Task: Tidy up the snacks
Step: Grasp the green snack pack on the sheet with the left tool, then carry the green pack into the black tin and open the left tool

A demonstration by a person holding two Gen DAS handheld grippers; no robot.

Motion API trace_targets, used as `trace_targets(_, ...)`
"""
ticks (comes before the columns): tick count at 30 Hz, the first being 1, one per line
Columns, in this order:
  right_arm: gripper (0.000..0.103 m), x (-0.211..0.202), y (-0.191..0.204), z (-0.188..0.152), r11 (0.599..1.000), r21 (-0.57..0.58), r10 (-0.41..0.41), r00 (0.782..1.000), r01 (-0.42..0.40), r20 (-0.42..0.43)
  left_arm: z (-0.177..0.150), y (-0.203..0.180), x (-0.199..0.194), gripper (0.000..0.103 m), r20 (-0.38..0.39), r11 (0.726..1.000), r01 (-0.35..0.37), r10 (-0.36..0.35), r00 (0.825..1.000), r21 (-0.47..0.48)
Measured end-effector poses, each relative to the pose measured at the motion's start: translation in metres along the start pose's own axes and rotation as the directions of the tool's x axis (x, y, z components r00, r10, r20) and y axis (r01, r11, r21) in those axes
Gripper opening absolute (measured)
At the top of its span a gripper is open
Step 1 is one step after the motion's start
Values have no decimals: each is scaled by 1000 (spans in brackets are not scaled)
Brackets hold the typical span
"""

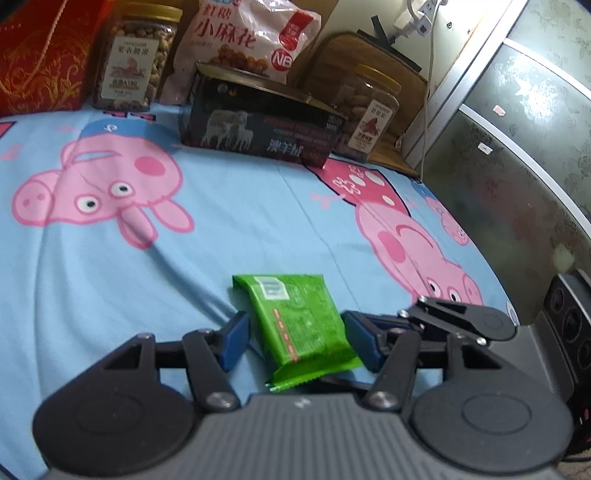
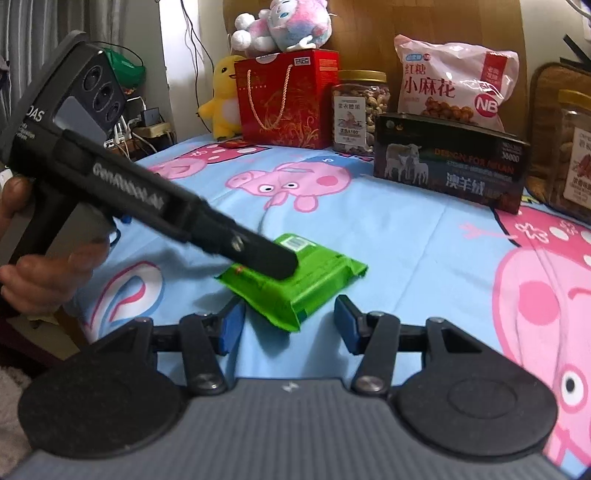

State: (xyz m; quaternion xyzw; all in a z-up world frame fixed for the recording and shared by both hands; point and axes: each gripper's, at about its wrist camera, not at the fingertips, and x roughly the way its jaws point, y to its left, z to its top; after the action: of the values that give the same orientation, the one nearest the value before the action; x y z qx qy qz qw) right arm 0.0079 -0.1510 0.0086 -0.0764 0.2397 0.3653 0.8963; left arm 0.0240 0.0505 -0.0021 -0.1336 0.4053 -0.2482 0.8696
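Observation:
A green snack packet (image 1: 301,321) lies flat on the blue cartoon-pig sheet (image 1: 221,229). My left gripper (image 1: 295,339) is open, its blue pads on either side of the packet's near half, apart from it. In the right wrist view the same packet (image 2: 306,280) lies just ahead of my open right gripper (image 2: 286,328). The left gripper's black finger (image 2: 266,258) reaches over the packet from the left. The right gripper's body shows in the left wrist view (image 1: 461,321) at the right.
Along the back stand a red gift box (image 2: 288,99), a nut jar (image 2: 360,110), a pink snack bag (image 2: 452,81), a black box (image 2: 448,162) and a second jar (image 2: 574,155). Plush toys (image 2: 284,26) sit on the gift box. A cabinet (image 1: 517,129) is right.

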Motion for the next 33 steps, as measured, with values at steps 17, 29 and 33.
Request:
trace_targets(17, 47, -6, 17, 22, 986, -114, -102, 985, 118, 139, 26, -9, -28, 49, 121, 999, 8, -14, 993, 46)
trace_targets(29, 47, -4, -5, 56, 977, -104, -161, 962, 188, 220, 77, -25, -19, 49, 174, 993, -14, -7, 985, 120)
trace_targets(33, 47, -2, -19, 73, 972, -104, -180, 950, 211, 254, 104, -30, -14, 49, 197, 989, -21, -8, 980, 145)
